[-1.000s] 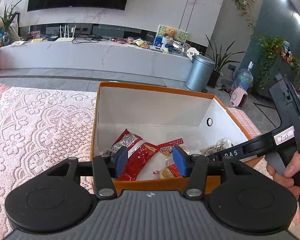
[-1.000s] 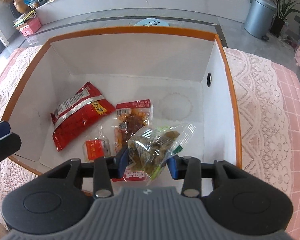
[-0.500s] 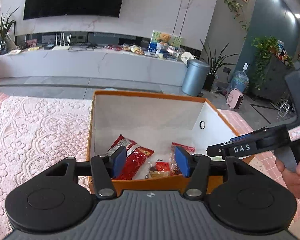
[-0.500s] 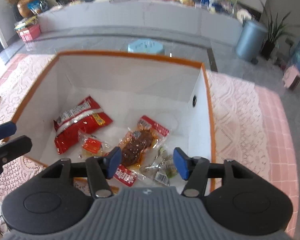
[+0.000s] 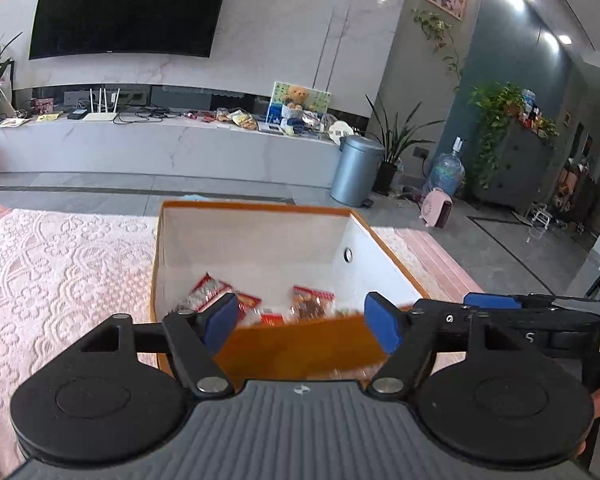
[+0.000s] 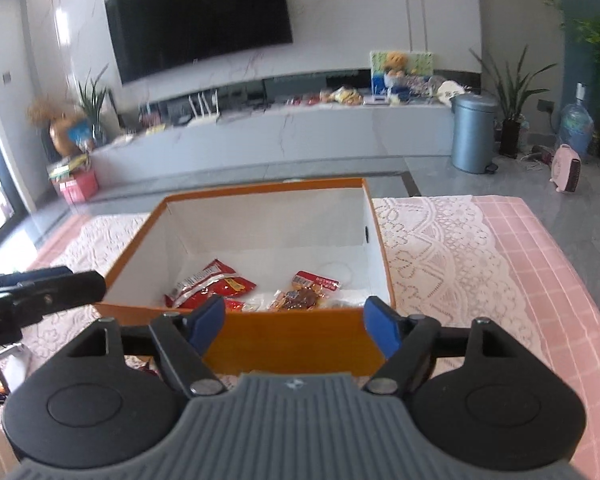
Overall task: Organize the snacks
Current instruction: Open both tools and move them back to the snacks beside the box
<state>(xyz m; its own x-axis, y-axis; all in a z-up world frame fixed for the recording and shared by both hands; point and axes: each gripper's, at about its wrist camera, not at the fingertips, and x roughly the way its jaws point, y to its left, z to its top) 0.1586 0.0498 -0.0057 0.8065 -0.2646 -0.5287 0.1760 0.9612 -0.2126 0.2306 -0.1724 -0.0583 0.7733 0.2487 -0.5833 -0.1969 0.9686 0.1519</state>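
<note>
While both point downward at the orange box's [image 6: 292, 338] near wall, left gripper [image 5: 301, 322] and right gripper [image 6: 293, 324], jaws just opened and empty, hover outside it; snack packets [image 6: 210, 285] lie inside.

One orange box [image 6: 292, 340] sits mid-frame, holding at least four snack packets: one large red packet [image 6: 210, 285], one clear packet of brown pieces [image 6: 306, 295], and two smaller ones (partly hidden). One grey bin [image 6: 473, 133] stands upper right.
</note>
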